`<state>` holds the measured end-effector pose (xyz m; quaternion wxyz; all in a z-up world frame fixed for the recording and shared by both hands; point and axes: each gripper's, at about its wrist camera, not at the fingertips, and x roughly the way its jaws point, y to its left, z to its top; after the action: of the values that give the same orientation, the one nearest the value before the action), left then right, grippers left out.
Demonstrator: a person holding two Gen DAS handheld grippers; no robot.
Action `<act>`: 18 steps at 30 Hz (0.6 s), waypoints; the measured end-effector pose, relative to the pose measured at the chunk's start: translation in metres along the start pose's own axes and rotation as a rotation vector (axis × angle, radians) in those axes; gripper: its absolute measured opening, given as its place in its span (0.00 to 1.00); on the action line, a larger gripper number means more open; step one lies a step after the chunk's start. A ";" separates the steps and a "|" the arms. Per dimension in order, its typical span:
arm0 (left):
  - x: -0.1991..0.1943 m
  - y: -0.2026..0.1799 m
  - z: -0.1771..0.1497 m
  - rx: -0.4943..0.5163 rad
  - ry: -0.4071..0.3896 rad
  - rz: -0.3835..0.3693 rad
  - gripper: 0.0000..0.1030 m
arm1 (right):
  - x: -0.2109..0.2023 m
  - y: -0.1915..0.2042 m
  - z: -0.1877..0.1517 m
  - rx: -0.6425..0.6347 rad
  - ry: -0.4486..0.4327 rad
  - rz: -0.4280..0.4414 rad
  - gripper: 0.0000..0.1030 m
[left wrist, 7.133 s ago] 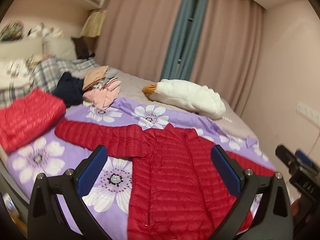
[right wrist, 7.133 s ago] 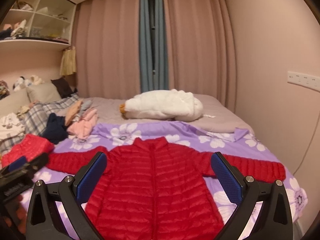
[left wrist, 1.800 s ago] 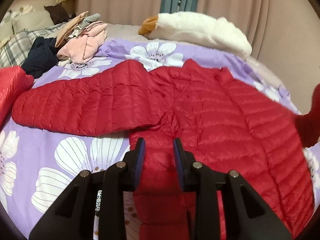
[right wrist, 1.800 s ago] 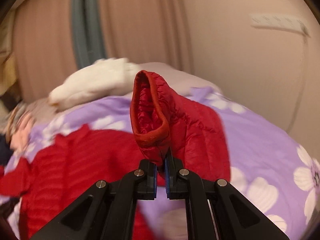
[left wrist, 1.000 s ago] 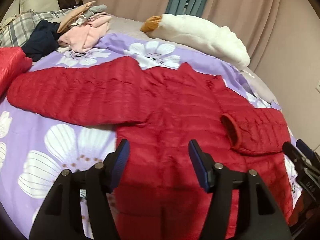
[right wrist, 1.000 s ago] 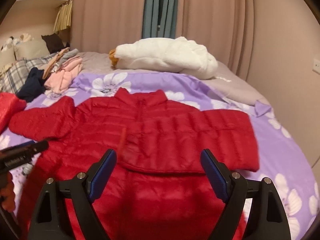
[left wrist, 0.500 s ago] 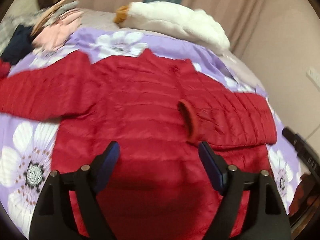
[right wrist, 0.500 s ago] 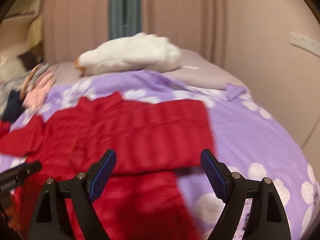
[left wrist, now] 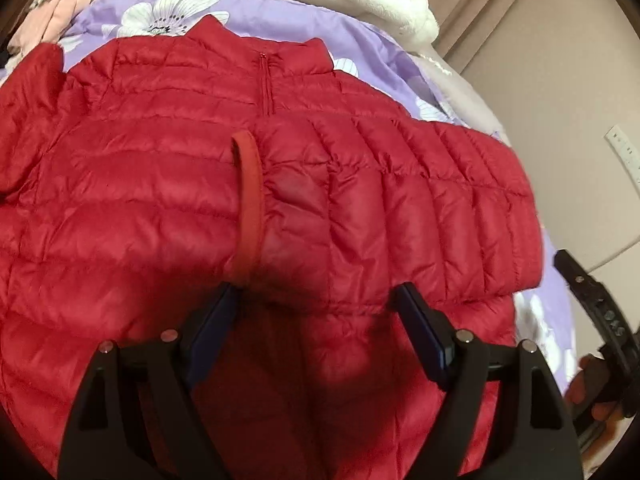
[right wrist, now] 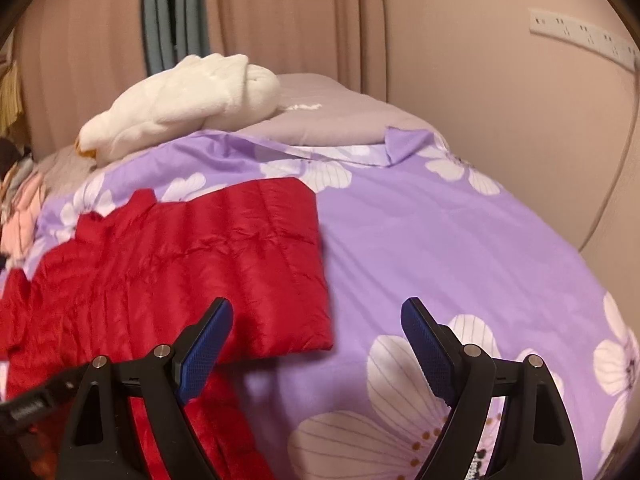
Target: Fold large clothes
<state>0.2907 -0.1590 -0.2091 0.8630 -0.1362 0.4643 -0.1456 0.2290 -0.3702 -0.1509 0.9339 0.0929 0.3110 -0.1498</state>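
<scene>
Purple floral bedding (right wrist: 440, 232) carries your red jacket (left wrist: 160, 208), one sleeve (left wrist: 400, 200) folded across; both your grippers' fingers (left wrist: 420, 336) (right wrist: 208, 340) stand apart, empty.

You get warm, dim indoor light; a dark shadow pools on the jacket (left wrist: 160, 184) just ahead of your left gripper (left wrist: 316, 320); edges bend, vignette and blur.

Only markings are on gripper bodies, none fully legible. Right gripper (left wrist: 608, 320) at the left wrist view's edge has embossed characters, unreadable. Left gripper (right wrist: 28, 404) in the right wrist view has small blurred lettering. Faint print on the right gripper's frame, cut off.
</scene>
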 end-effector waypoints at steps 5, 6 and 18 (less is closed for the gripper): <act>0.011 -0.004 0.011 -0.037 -0.032 0.011 0.69 | 0.003 -0.008 -0.001 0.016 0.004 -0.005 0.83; 0.012 -0.002 0.013 -0.060 -0.051 0.010 0.55 | 0.005 -0.010 -0.001 0.021 0.006 -0.005 0.83; -0.007 0.012 0.030 -0.080 -0.175 0.246 0.16 | 0.014 -0.018 -0.005 0.053 0.041 0.080 0.83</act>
<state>0.3139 -0.1420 -0.1920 0.9053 -0.1249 0.4059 -0.0076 0.2305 -0.3886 -0.1646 0.9299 0.1331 0.3217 -0.1188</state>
